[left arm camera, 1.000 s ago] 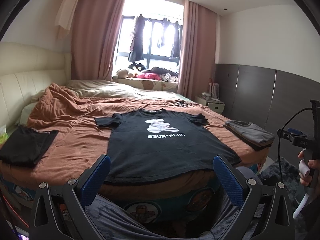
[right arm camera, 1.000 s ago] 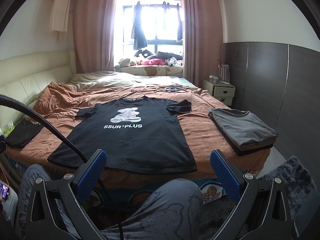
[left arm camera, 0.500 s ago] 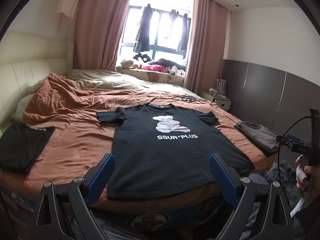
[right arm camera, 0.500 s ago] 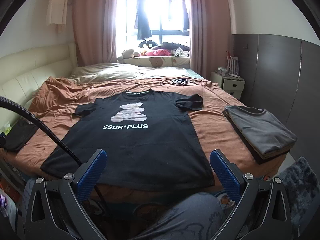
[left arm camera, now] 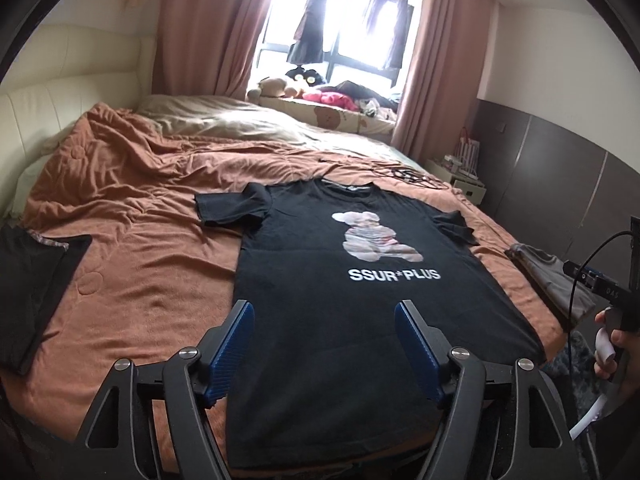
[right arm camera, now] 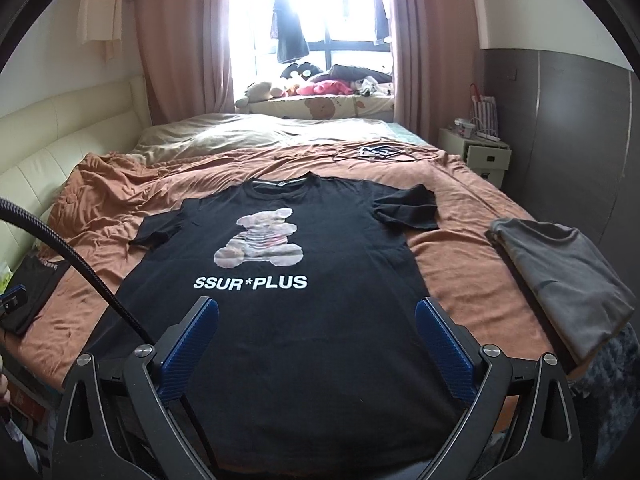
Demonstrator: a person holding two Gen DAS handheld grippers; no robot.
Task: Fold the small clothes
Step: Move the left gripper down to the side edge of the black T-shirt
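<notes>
Nearest in the left wrist view, left claw with blue pads parted partway, jaws just been closing, only air between them, poised above the lower half of the black T-shirt without touching it. In the right wrist view, right claw spread wide, gripping nothing, likewise hanging over the shirt's lower half. A black cable arcing in from the left edge of that view. At the right margin of the left wrist view, a hand wrapped round the handle of the other tool.

Spread flat and face up on the bed, hem at the near edge, collar pointing toward the far end, both short sleeves laid out to the sides; bear print and white lettering SSUR*PLUS across the chest. Set roughly midway between the left and right edges of the bed.

By the right edge, a folded grey garment, well apart from the shirt. By the left edge, a folded dark garment, also apart.

Farther back, rumpled orange-brown blanket, then beige bedding. Near the far right corner, a tangle of cords. Beyond the bed, a white nightstand, plush toys on the sill, and pink curtains framing a bright window
</notes>
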